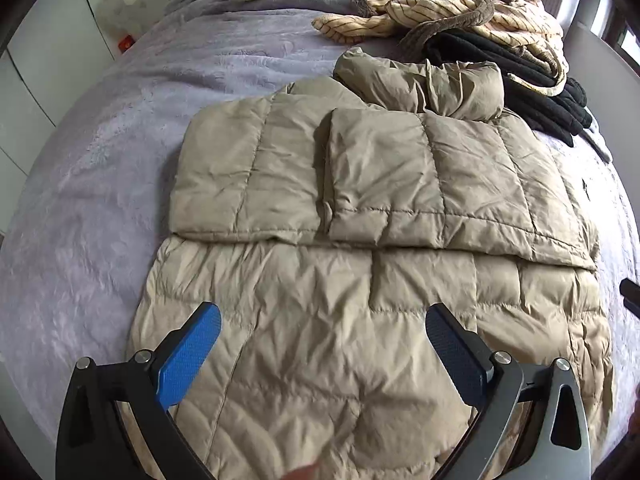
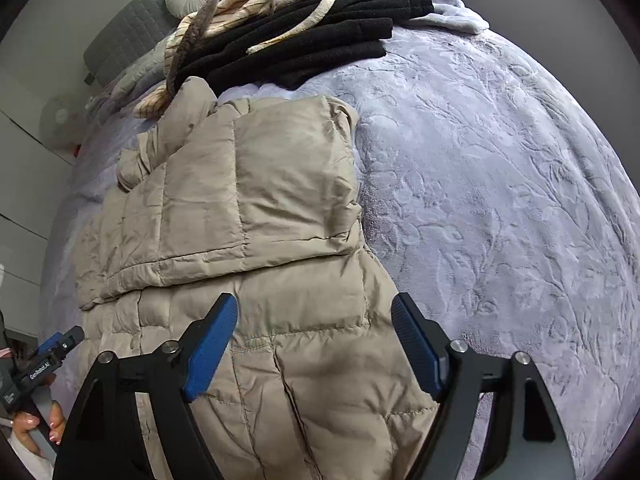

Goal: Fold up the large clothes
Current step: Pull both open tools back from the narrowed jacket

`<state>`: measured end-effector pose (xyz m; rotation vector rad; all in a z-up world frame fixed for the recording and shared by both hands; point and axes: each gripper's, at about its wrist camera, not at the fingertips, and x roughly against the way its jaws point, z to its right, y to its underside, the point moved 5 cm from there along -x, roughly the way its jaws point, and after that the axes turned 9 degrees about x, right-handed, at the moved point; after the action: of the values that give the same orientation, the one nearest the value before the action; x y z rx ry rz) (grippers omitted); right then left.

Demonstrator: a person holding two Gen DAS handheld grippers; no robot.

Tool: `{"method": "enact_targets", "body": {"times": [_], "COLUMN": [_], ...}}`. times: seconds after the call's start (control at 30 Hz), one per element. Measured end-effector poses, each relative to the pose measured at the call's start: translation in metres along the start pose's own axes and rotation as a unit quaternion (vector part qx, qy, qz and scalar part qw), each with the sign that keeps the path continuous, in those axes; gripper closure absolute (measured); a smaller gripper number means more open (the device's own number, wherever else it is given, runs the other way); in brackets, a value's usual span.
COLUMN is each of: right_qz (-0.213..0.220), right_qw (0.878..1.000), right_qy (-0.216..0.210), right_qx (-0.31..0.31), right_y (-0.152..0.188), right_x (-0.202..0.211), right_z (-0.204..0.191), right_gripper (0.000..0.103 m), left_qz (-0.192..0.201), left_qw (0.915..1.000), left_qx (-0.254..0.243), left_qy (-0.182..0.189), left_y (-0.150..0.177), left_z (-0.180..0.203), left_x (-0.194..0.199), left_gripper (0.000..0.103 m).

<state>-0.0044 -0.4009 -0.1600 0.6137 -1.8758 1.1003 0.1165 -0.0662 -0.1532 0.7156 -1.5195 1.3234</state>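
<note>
hovering over the puffer jacket [image 1: 360, 208], both fingers spread; left gripper [image 2: 56, 354] perhaps right-view only

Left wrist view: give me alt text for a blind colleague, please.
A beige quilted puffer jacket, sleeves folded across its body, lies flat on a lavender plush bedspread. The open left tongs hover over its near hem, gripping nothing. Striped cream and black garments are piled behind.

Soft, even daylight fills both views, casting only faint shadows. Fisheye distortion bends the edges into dark vignetted corners. Beyond the jaws focus is sharp; beneath them, close up, slight blur.
</note>
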Motion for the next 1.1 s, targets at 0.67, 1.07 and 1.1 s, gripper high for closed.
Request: {"method": "enact_targets", "body": {"times": [0.67,1.07,1.1], "right_qz": [0.016,0.010,0.010], "right_qw": [1.000,1.000,1.000], "right_qy": [0.015,0.007,0.007], "right_qx": [0.001,-0.028,-0.028], "right_y": [0.062,0.108,0.110], "right_x": [0.058,0.110,0.114], "right_z": [-0.059,-0.090,-0.093], "right_gripper": [0.000,0.000,0.000], "left_qz": [-0.029,-0.013,-0.012], "left_qw": [0.9989,0.9992,0.9992], "left_qx": [0.033,0.022,0.019], "left_qy": [0.019,0.032,0.033], "left_y": [0.063,0.091,0.093], "left_z": [-0.075,-0.108,-0.109], "left_x": [0.043,0.104,0.107], "left_gripper": [0.000,0.000,0.000]}}
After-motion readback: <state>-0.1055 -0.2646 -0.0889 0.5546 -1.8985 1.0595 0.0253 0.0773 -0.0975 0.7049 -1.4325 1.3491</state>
